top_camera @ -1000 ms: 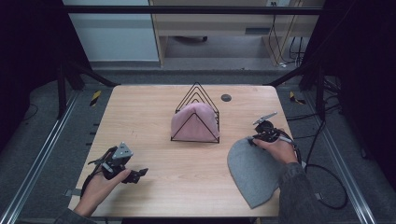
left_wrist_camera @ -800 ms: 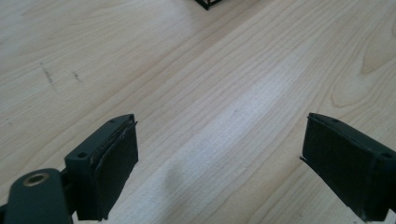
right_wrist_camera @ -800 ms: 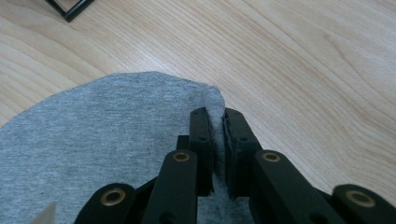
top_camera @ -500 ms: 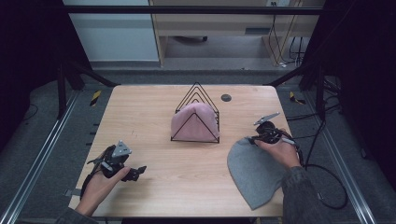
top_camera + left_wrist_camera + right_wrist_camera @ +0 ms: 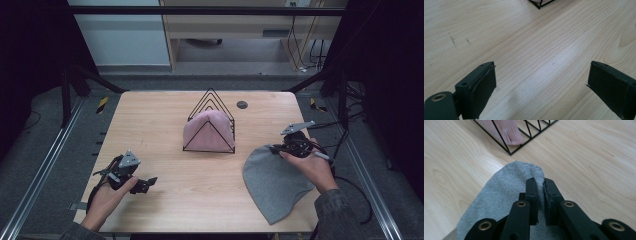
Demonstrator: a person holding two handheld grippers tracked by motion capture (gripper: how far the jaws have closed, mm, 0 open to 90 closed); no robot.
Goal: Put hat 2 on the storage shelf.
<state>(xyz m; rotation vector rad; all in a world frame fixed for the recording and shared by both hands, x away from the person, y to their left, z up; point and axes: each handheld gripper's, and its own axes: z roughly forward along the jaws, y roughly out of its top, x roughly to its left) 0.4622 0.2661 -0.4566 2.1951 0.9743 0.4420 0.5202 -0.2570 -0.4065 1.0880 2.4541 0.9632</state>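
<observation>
Grey hat (image 5: 274, 182) dragged slightly leftward; right tool (image 5: 539, 185) apparently clamped on its edge; left tool (image 5: 541, 87) spread apart.

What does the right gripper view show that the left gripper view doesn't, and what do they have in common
Right gripper view: the right gripper, jaws pinched on a fold of the grey cloth, and pink cloth inside the wire rack. Left gripper view: the left gripper, jaws wide apart over bare wood with nothing between them. Both show the wooden table and a black corner of the rack.
</observation>
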